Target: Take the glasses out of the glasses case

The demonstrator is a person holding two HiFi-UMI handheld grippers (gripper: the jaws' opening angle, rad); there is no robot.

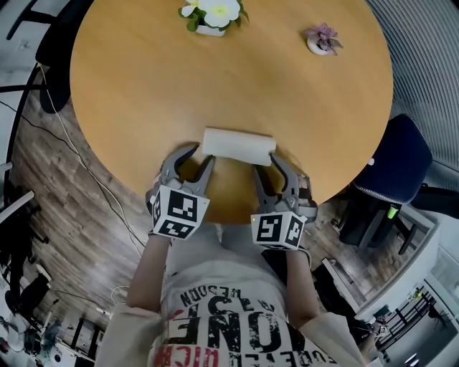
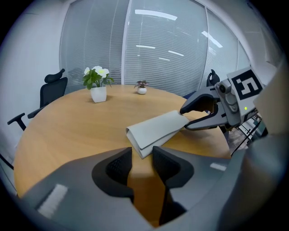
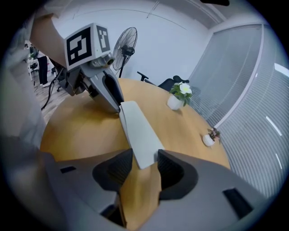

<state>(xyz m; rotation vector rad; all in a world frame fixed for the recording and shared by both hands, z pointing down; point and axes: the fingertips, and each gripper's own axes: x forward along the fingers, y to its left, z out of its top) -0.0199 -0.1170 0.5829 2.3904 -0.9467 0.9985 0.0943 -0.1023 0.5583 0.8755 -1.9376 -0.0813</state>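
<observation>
Pale grey glasses case [image 1: 238,145] lies closed and flat on the table, close to the near edge, with its long side running across the person's front. The left gripper [image 1: 195,163] stands at the case's left end and the right gripper [image 1: 274,172] at its right end. The jaws of both grippers are apart.

In the left gripper view, the folded end of the case sits just beyond the gap between the jaw tips, and no pad presses on it. In the right gripper view, the opposite end reaches into the gap between the tips. A strip of tabletop shows between it and one jaw; whether it touches the other jaw cannot be told. The case rests on the wood along its full length.

Surface: a round table [image 1: 215,79] with a light wood top. At its far side stand a white pot of white flowers [image 1: 213,14] and, well apart to the right, a small pot with a pink plant [image 1: 323,37]. A dark blue chair [image 1: 401,161] stands beside the table on the right, and a black office chair [image 2: 52,88] at the far rim. The floor [image 1: 64,186] is grey wood-look plank. Slatted blinds [image 2: 158,49] cover the glazed wall beyond. A pedestal fan [image 3: 125,45] stands near a plain wall.

Pose: both grippers point forward and down at the tabletop, roughly parallel, each with its marker cube [image 1: 178,211] on the end nearest the person. The forearms [image 1: 147,279] run back to a printed shirt [image 1: 229,322]
</observation>
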